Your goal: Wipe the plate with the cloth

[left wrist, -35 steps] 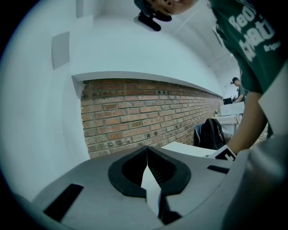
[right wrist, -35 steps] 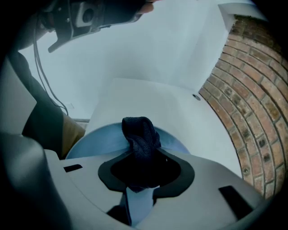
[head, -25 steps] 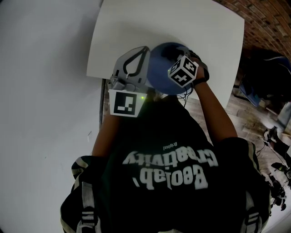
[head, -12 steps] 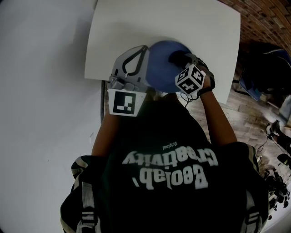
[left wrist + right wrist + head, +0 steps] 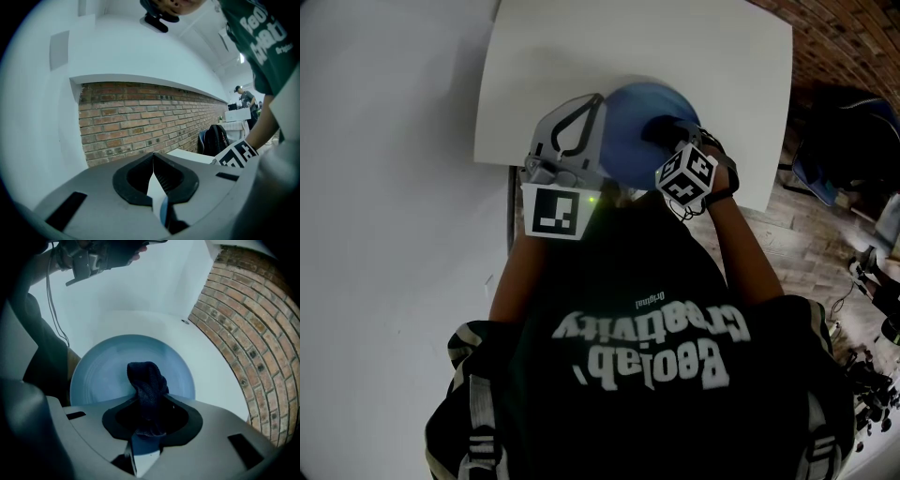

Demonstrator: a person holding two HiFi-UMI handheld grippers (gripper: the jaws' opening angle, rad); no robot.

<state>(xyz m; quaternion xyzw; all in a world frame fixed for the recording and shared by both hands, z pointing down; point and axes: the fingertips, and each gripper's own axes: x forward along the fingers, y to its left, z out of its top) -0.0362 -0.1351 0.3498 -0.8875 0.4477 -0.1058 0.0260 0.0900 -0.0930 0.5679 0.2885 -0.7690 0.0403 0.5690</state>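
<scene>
Your left gripper [image 5: 154, 183] has its jaws clenched on the rim of the plate [image 5: 108, 366], near the surface [image 5: 581, 56] edge. The plate looks stiff, smooth and breakable, so keep that rim hold. Your right gripper [image 5: 147, 427] pinches the soft cloth [image 5: 146, 380] against its face.

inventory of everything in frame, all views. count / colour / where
plate: 1, blue, at the table's near edge, rim held by the left gripper
cloth: 1, dark blue, bunched against the plate's face, held by the right gripper
table: 1, white, under the plate
brick wall: 1, red-brown, behind the table
backpack: 1, dark, to the table's right
second person: 1, far background, too small to detail
left gripper: 1, grey, shut on the plate's rim
right gripper: 1, grey, shut on the cloth
shirt: 1, dark with pale print, on the person holding the grippers
</scene>
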